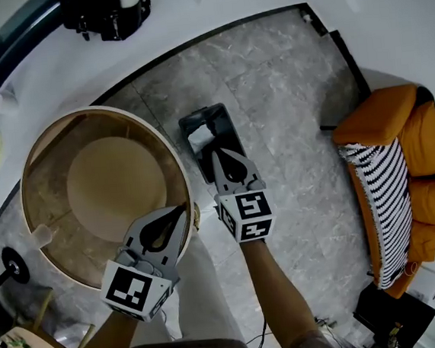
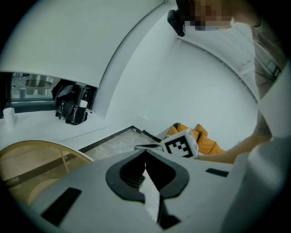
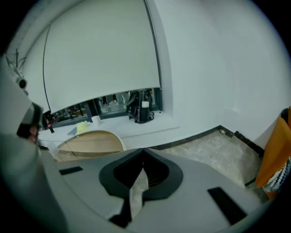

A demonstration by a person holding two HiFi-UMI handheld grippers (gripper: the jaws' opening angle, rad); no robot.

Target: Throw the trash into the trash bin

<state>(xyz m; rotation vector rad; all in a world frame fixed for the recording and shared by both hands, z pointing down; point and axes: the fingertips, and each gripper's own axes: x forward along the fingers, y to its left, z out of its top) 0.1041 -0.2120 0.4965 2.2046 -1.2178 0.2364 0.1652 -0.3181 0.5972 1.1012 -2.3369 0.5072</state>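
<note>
A dark rectangular trash bin [image 1: 228,126] stands on the grey stone floor beside the round table. A crumpled white piece of trash [image 1: 200,137] lies inside it. My right gripper [image 1: 217,156] hangs just above the bin's near end, jaws shut; in the right gripper view [image 3: 143,151] the tips meet and I see nothing held between them. My left gripper [image 1: 181,209] is over the table's near rim, also shut, with its tips together in the left gripper view [image 2: 145,151]. That view also catches the right gripper's marker cube [image 2: 180,144].
The round glass table with a wooden rim [image 1: 174,154] fills the left and carries a small white cup [image 1: 41,236]. An orange sofa with a striped cushion [image 1: 391,183] stands at the right. A black device [image 1: 106,15] sits on the white ledge beyond.
</note>
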